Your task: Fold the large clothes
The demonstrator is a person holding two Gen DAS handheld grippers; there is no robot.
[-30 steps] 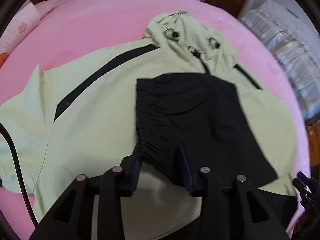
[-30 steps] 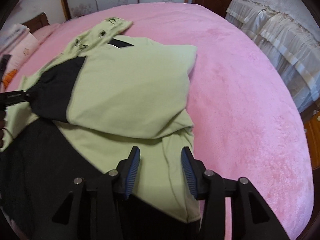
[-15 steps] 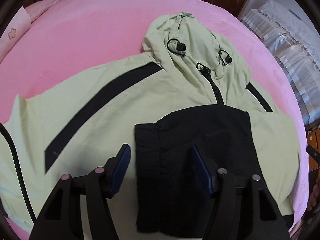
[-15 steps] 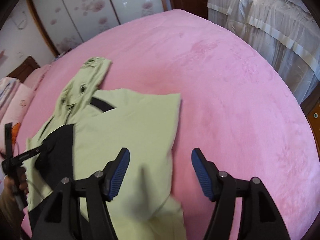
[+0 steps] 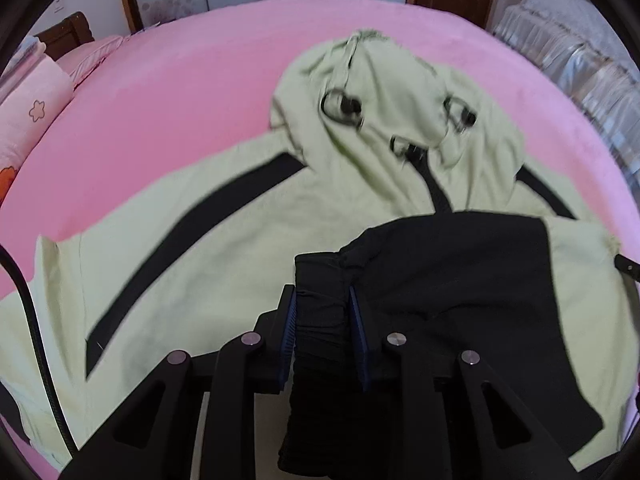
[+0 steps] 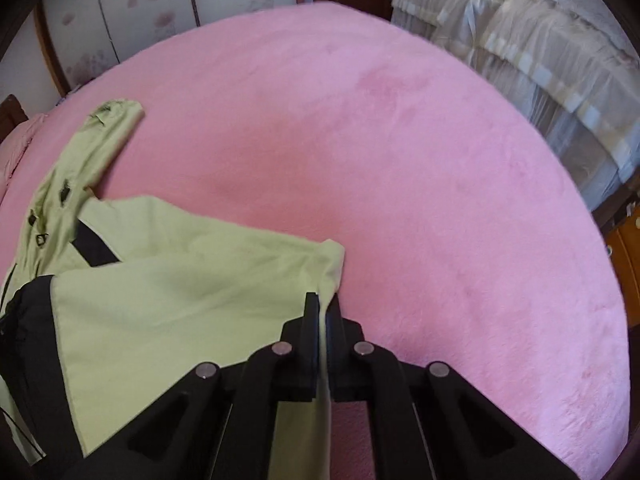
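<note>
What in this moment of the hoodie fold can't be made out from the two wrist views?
- Left wrist view: drawstring toggles on the pale green hooded jacket are motion-blurred.
- Left wrist view: folded black sleeve cuff runs under the left hand-held gripper; its end is hidden.
- Right wrist view: green fabric pinched by the right hand-held gripper is cut off behind the fingers.

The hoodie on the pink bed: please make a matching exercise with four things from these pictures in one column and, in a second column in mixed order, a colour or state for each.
Things:
1. left gripper
2. right gripper
3. hood
4. bed cover

States:
a. pink, lying under the garment
b. shut on a pale green edge of the hoodie
c. pale green, lying flat at the far end of the garment
d. shut on the black ribbed cuff

Pairs: 1-d, 2-b, 3-c, 4-a
</note>
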